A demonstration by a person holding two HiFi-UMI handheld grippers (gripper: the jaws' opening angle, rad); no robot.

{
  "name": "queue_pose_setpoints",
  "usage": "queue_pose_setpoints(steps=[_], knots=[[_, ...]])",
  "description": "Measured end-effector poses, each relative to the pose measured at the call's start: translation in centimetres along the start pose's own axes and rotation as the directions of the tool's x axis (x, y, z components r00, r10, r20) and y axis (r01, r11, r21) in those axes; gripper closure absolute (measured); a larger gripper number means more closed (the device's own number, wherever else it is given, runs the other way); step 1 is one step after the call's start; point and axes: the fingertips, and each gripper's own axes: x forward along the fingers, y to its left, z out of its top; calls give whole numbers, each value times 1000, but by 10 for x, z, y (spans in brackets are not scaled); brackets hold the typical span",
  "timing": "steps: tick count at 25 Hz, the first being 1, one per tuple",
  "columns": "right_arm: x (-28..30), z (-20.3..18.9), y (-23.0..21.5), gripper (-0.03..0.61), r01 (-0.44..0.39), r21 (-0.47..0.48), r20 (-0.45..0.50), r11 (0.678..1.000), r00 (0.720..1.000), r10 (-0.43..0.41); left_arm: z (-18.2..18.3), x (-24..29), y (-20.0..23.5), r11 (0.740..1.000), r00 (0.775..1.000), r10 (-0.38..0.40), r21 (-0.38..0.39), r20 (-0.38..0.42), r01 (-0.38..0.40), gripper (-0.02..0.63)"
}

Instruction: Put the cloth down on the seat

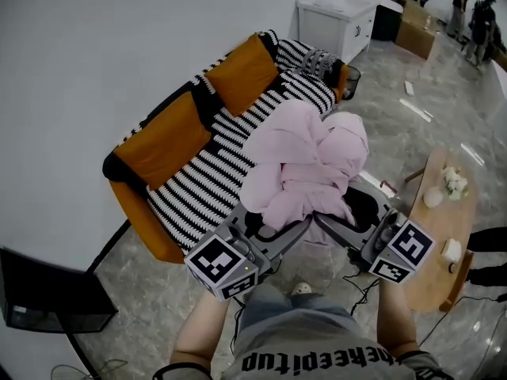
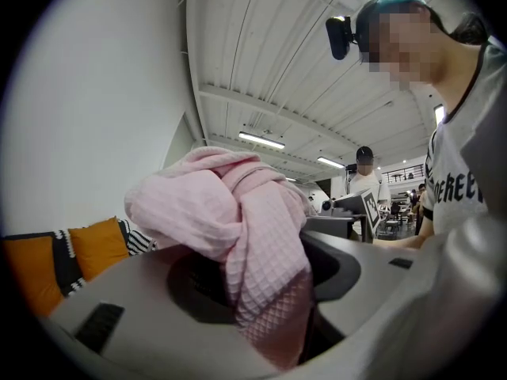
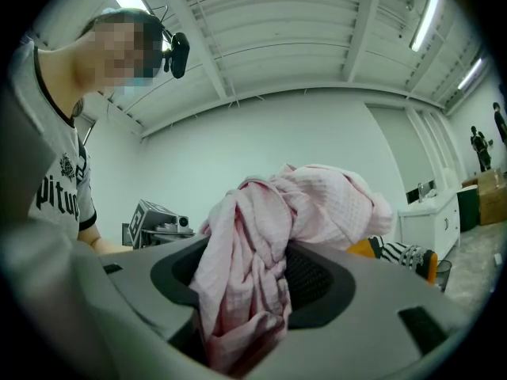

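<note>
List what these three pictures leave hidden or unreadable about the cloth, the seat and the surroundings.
Head view: the pink cloth hides part of the striped seat below it.
Left gripper view: the body of the left gripper blocks the seat from sight.
Right gripper view: the body of the right gripper blocks the seat too.
Head view: the things on the wooden table are too small to name.

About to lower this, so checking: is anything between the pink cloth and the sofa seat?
Nothing visible: the striped seat showing beside the pink cloth is bare, and the orange cushions lean at the back.
</note>
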Motion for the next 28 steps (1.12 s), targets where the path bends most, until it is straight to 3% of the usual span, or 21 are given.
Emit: queue_pose_setpoints(steps=[8,17,25,28], knots=[[3,-3,-35,296,-7,24,1,1000,1000,6,-3,30,18,1000,1000,11,-14,-24,-11,383],[29,-2,-77,296,54,17,-6,998,999,-54,0,56,62,999,999,-49,-18,-17,49,383],[109,3,-139,296,115,25,-17,993,993,-115,12,77,163,994,994,-106,-35,-29,105,383],[121,5,-147,296,122,19,-7,992,993,-122,15,80,177,993,993,-114,-26,-30,113,383]])
